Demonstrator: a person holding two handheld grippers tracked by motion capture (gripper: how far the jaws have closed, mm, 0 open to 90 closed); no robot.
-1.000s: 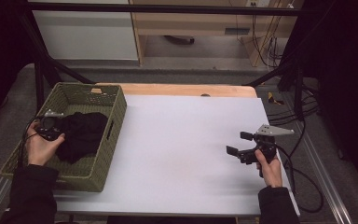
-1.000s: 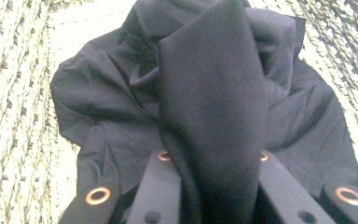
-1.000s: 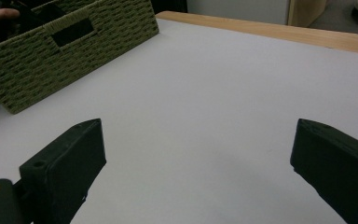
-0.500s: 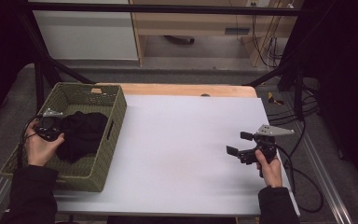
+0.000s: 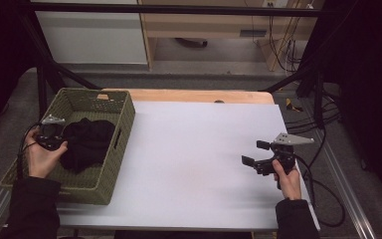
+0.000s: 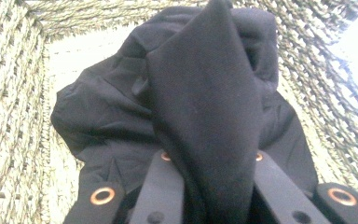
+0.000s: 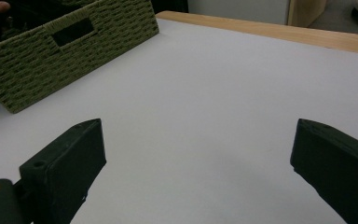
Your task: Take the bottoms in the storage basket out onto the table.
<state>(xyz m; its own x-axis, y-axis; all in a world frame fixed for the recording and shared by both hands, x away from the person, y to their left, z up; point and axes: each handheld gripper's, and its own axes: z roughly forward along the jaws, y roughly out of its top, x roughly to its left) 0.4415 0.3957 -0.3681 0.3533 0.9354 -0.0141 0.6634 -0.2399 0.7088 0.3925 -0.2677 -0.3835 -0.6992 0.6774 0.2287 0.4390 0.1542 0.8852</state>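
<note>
The white worktop [image 5: 199,164] takes up most of the high view, bare across its middle, with a strip of bare wood along its far edge. At its left end stands a green woven basket [image 5: 110,164], long axis running away from the person, one handle slot cut in the wall that faces the open surface. Inside it lies a black garment [image 5: 87,142], bunched in a loose heap toward the near-middle of the basket floor. The left gripper [image 5: 49,135] is at the basket's left wall, reaching inward, and in the left gripper view a thick fold of the cloth rises straight up between its fingers [image 6: 161,186], which are closed on that fold; the rest of the garment spreads beyond and below, so the bulk lies forward of the grip and would hang from it if raised. The right gripper [image 5: 254,154] hovers over the right part of the worktop, well apart from the basket, its fingers [image 7: 65,163] spread wide with nothing between them and pointed leftward at the basket's handle side. The left hand is plainly the nearer one; judging by this, any lift of the cloth out toward the open surface falls to it, with the right waiting to receive.
</note>
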